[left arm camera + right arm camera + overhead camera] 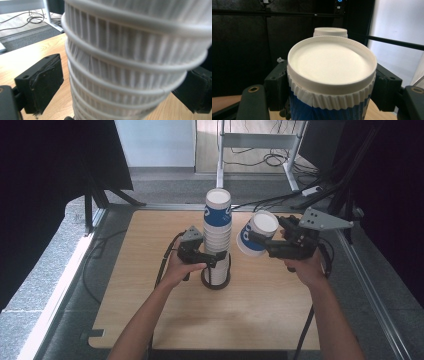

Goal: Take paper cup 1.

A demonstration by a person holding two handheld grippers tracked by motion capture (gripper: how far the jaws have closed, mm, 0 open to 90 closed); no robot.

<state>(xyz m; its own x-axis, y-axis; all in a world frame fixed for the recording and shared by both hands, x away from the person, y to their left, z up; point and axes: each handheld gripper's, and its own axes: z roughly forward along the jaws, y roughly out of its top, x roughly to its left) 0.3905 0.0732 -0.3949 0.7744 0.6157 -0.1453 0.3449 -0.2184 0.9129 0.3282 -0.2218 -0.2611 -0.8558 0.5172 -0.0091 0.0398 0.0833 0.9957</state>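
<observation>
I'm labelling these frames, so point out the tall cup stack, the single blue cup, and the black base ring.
tall cup stack [218, 227], high view, ribbed white middle.
single blue cup [248, 241], high view, blue side wall.
black base ring [216, 283], high view, front edge.

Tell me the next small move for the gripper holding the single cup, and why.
Probably set it down on the bare table beside the stack. The right gripper is shut on the blue cup, tilted and held clear of the cup stack. The left gripper brackets the stack low down with jaws open, a gap showing at its pad, so the cup appears freed.
</observation>
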